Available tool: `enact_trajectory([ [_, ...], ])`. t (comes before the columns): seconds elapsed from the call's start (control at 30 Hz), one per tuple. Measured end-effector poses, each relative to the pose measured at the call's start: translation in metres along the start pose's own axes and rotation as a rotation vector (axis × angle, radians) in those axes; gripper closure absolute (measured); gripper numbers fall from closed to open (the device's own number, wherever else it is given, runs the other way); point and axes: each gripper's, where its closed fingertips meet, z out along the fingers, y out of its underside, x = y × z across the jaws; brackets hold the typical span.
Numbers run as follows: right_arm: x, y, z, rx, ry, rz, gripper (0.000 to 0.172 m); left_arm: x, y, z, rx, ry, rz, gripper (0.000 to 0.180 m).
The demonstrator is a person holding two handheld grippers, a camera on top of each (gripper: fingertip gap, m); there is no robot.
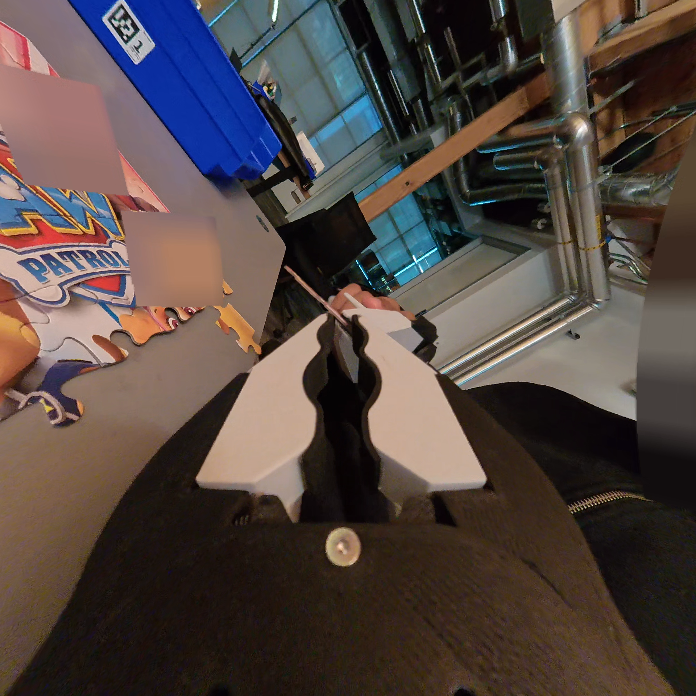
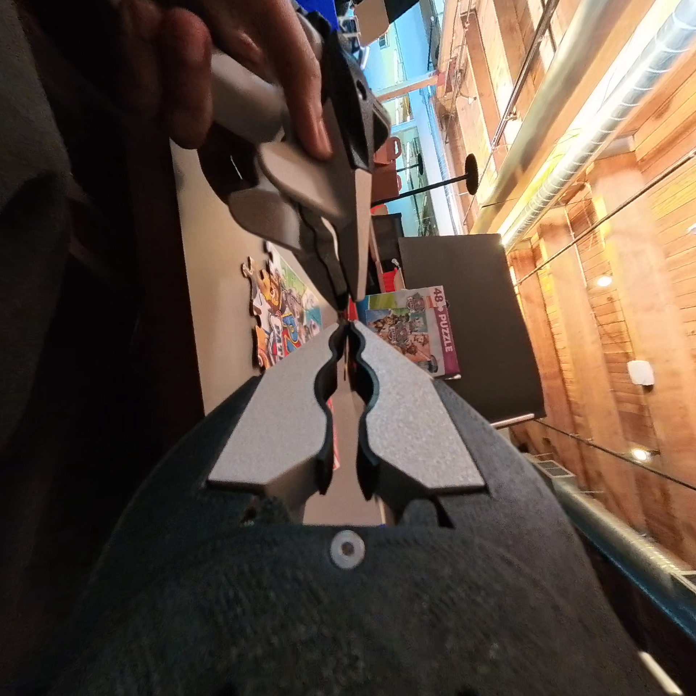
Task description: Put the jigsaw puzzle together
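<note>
A: One flat piece (image 1: 315, 293), thin card seen edge-on, is pinched at both ends, in the air off the table's corner. Picture side can't be read.

B: Left gripper (image 1: 341, 320)?

A: Nearly shut. Black wavy pads press the piece's near end at the very tips; grey wedge fingers (image 1: 278, 395), matte, behind.

B: Right gripper (image 2: 344, 324)?

A: Closed tip to tip on the same piece's edge, nose to nose with the left one. A hand (image 2: 241, 56) wraps the left gripper's handle.

B: Around it?

A: Grey table (image 1: 113, 433), smooth. Part-built puzzle (image 1: 75, 339) lies flat on it, glossy cartoon print, knobbed open edge. Blue bin (image 1: 196, 86), ribbed plastic, at the far side. Puzzle box (image 2: 414, 331) stands upright beyond the fingertips.
</note>
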Motion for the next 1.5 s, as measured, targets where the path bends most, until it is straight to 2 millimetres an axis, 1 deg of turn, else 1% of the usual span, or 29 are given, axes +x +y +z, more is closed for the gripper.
enact_trajectory([
  [0.17,-0.001,0.001,0.000,0.002,0.000,-0.014,0.170,-0.001,-0.004,-0.003,0.021,-0.010,0.005,0.180],
  [0.2,-0.001,0.002,0.000,-0.004,0.001,-0.001,0.168,-0.001,-0.009,-0.007,0.041,-0.012,0.010,0.180],
  [0.23,0.000,0.005,0.000,-0.010,0.000,0.021,0.161,0.000,-0.015,-0.012,0.065,-0.010,0.011,0.180],
  [0.27,0.001,0.008,0.000,-0.017,-0.006,0.049,0.155,0.001,-0.023,-0.020,0.089,-0.013,0.012,0.180],
  [0.3,0.002,0.011,0.000,-0.024,-0.011,0.075,0.153,0.002,-0.033,-0.030,0.116,-0.021,0.019,0.180],
  [0.33,0.004,0.016,-0.001,-0.033,-0.008,0.095,0.151,0.002,-0.046,-0.045,0.153,-0.044,0.039,0.180],
  [0.4,0.007,0.025,-0.002,-0.058,-0.006,0.123,0.149,-0.001,-0.076,-0.086,0.232,-0.154,0.108,0.180],
  [0.43,0.008,0.031,-0.002,-0.076,-0.008,0.135,0.148,-0.007,-0.089,-0.110,0.250,-0.245,0.153,0.180],
  [0.5,0.008,0.043,-0.001,-0.110,-0.011,0.155,0.148,-0.028,-0.107,-0.165,0.282,-0.485,0.219,0.180],
  [0.53,0.007,0.048,-0.001,-0.127,-0.020,0.166,0.147,-0.037,-0.111,-0.189,0.290,-0.581,0.224,0.180],
  [0.57,0.006,0.054,-0.001,-0.145,-0.032,0.180,0.147,-0.044,-0.112,-0.209,0.292,-0.651,0.211,0.180],
  [0.6,0.004,0.059,-0.002,-0.158,-0.049,0.202,0.147,-0.051,-0.110,-0.223,0.281,-0.690,0.180,0.180],
  [0.63,0.001,0.062,-0.002,-0.163,-0.080,0.245,0.146,-0.057,-0.106,-0.233,0.259,-0.717,0.141,0.180],
  [0.7,-0.010,0.068,-0.004,-0.168,-0.176,0.402,0.136,-0.069,-0.100,-0.246,0.234,-0.776,0.091,0.180],
  [0.77,-0.014,0.075,-0.008,-0.168,-0.247,0.568,0.125,-0.079,-0.095,-0.254,0.206,-0.843,0.075,0.180],
  [0.83,-0.017,0.081,-0.014,-0.156,-0.314,0.702,0.118,-0.085,-0.095,-0.263,0.194,-0.920,0.084,0.175],
  [0.9,-0.022,0.082,-0.023,-0.130,-0.397,0.817,0.113,-0.086,-0.102,-0.275,0.232,-1.007,0.119,0.153],
  [1.0,-0.033,0.077,-0.033,-0.090,-0.524,0.939,0.103,-0.081,-0.112,-0.284,0.282,-1.077,0.183,0.146],
  [1.07,-0.043,0.070,-0.036,-0.081,-0.593,0.947,0.104,-0.078,-0.115,-0.281,0.283,-1.086,0.220,0.146],
  [1.13,-0.055,0.067,-0.035,-0.101,-0.636,0.914,0.105,-0.075,-0.116,-0.274,0.274,-1.079,0.256,0.146],
  [1.27,-0.076,0.072,-0.032,-0.189,-0.688,0.842,0.109,-0.069,-0.118,-0.262,0.252,-1.076,0.329,0.147],
  [1.3,-0.075,0.073,-0.031,-0.189,-0.674,0.830,0.115,-0.068,-0.119,-0.260,0.245,-1.076,0.341,0.147],
  [1.33,-0.074,0.073,-0.032,-0.186,-0.675,0.819,0.126,-0.066,-0.119,-0.257,0.241,-1.073,0.350,0.147],
  [1.43,-0.073,0.067,-0.037,-0.169,-0.714,0.829,0.129,-0.063,-0.119,-0.249,0.238,-1.048,0.361,0.148],
  [1.47,-0.071,0.064,-0.037,-0.144,-0.712,0.835,0.134,-0.061,-0.119,-0.246,0.237,-1.034,0.361,0.148],
  [1.5,-0.066,0.059,-0.038,-0.106,-0.702,0.841,0.145,-0.060,-0.118,-0.241,0.234,-1.018,0.362,0.149],
])
